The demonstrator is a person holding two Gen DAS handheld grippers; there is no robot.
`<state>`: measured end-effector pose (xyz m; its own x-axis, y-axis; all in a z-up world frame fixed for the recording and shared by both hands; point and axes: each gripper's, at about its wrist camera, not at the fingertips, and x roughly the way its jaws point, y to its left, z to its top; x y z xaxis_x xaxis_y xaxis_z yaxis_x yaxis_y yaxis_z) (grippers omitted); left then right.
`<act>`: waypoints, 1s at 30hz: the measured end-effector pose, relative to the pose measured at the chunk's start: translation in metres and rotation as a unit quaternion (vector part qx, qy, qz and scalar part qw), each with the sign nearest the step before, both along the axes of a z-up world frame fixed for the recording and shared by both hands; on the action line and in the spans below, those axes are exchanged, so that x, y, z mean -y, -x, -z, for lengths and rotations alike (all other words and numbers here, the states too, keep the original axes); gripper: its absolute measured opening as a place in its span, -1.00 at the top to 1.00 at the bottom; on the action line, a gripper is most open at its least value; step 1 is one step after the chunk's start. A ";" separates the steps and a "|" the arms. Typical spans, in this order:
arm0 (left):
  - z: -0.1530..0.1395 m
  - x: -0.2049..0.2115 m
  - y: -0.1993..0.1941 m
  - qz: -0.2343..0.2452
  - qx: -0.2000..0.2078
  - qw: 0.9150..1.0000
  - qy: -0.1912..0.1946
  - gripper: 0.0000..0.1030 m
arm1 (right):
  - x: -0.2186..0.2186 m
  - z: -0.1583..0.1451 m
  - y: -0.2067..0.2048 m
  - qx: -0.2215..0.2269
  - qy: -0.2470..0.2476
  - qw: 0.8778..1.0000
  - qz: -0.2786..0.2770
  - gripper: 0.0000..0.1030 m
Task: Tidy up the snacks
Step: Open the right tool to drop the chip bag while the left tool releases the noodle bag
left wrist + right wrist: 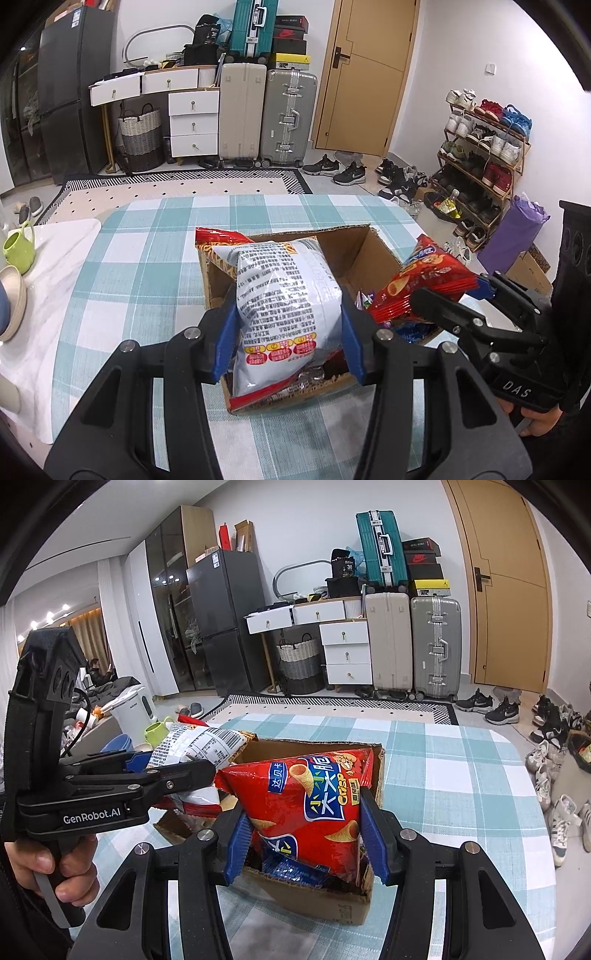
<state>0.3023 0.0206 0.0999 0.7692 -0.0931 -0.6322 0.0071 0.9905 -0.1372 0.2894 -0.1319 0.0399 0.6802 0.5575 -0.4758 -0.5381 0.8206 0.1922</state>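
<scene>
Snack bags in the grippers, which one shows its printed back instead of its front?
The white-backed bag in the left gripper; the red crisp bag in the right gripper shows its colourful front.

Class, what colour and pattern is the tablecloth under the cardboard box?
Teal-and-white checked tablecloth, clearest in the left wrist view.

The table [147, 266] wears a teal-and-white checked cloth; 1 open cardboard box [364, 245] sits on it, beside a white cloth [55, 280].
</scene>
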 end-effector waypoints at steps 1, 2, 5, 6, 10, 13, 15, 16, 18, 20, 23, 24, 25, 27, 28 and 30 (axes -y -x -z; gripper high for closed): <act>0.001 0.000 -0.003 0.001 0.000 1.000 0.000 0.11 | 0.000 0.002 -0.002 -0.001 0.001 1.000 0.001 -0.05; 0.002 0.001 -0.007 0.002 -0.001 1.000 0.000 0.11 | 0.000 0.003 -0.005 -0.003 0.003 1.000 0.002 -0.05; 0.007 0.001 -0.017 0.005 -0.003 1.000 0.001 0.11 | -0.003 0.007 -0.012 -0.009 0.007 1.000 0.001 -0.05; 0.008 0.001 -0.019 0.006 -0.003 1.000 0.001 0.11 | -0.003 0.008 -0.013 -0.011 0.007 1.000 0.000 -0.05; 0.014 0.002 -0.033 0.009 -0.006 1.000 0.002 0.11 | -0.008 0.016 -0.020 -0.021 0.011 1.000 -0.008 -0.06; 0.019 0.001 -0.038 0.009 -0.007 1.000 0.002 0.11 | -0.012 0.023 -0.024 -0.029 0.017 0.999 -0.014 -0.06; 0.020 0.001 -0.040 0.009 -0.008 1.000 0.002 0.11 | -0.015 0.028 -0.025 -0.034 0.024 0.999 -0.014 -0.13; 0.021 0.000 -0.041 0.008 -0.009 1.000 0.002 0.11 | -0.014 0.029 -0.025 -0.032 0.024 0.999 -0.011 -0.19; 0.023 0.000 -0.042 0.008 -0.010 1.000 0.002 0.11 | -0.012 0.030 -0.024 -0.029 0.017 0.999 -0.014 -0.27; 0.025 0.000 -0.046 0.008 -0.011 1.000 0.002 0.11 | -0.008 0.029 -0.022 -0.026 0.014 0.999 -0.012 -0.41; 0.026 0.000 -0.046 0.008 -0.010 1.000 0.002 0.11 | -0.003 0.028 -0.021 -0.026 0.013 1.000 -0.006 -0.45; 0.026 -0.001 -0.046 0.009 -0.010 1.000 0.002 0.11 | -0.001 0.029 -0.022 -0.027 0.012 1.000 -0.002 -0.49; 0.027 0.000 -0.047 0.010 -0.009 1.000 0.003 0.11 | 0.001 0.029 -0.021 -0.028 0.012 1.000 0.000 -0.57; 0.030 0.000 -0.050 0.012 -0.009 1.000 0.004 0.11 | 0.004 0.030 -0.021 -0.029 0.012 0.999 0.007 -0.62; 0.032 0.000 -0.053 0.014 -0.009 1.000 0.004 0.11 | 0.005 0.029 -0.019 -0.030 0.012 0.999 0.010 -0.63; 0.037 0.002 -0.058 0.018 -0.011 1.000 0.003 0.11 | 0.008 0.030 -0.019 -0.030 0.015 0.999 0.016 -0.64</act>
<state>0.3602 0.0183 0.0630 0.7517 -0.1238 -0.6478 0.0392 0.9889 -0.1436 0.3086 -0.1400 0.0099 0.6669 0.5206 -0.5332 -0.4998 0.8432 0.1982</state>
